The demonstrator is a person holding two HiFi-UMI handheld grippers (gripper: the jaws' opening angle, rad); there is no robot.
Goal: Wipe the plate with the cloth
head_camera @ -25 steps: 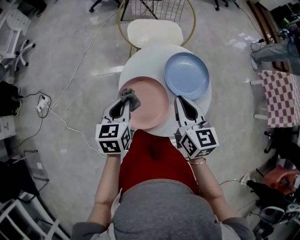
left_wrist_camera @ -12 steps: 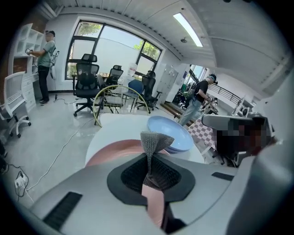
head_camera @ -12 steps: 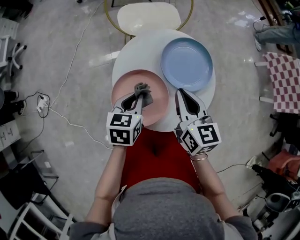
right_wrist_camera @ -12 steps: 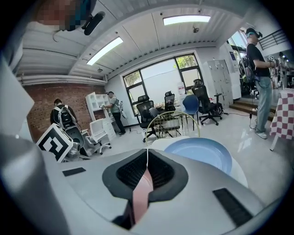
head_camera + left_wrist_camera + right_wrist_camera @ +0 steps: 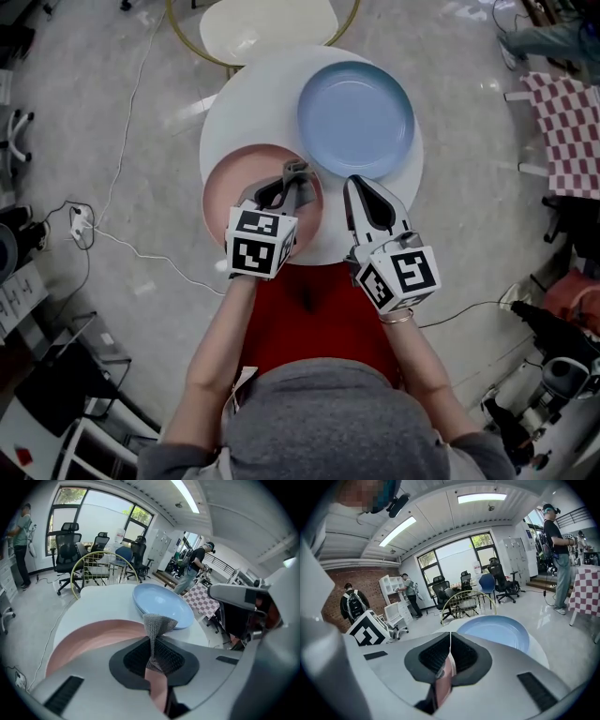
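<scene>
The left gripper's (image 5: 153,641) jaws pinch the grey cloth (image 5: 157,625), its bunched end over the far right part of the pink plate (image 5: 225,192). The right gripper (image 5: 450,637), just right of that plate, has its jaws pressed together. A blue plate (image 5: 356,117) lies beyond it on the white surface (image 5: 253,112). The wiping step seems to be in hand. The next move calls for pressing the cloth down and sweeping it across the pink plate.

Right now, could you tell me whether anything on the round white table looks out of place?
The round pink plate seems to overhang the round white table's near-left edge. Otherwise nothing stands out: the left gripper pinches the grey mesh cloth over it.
</scene>
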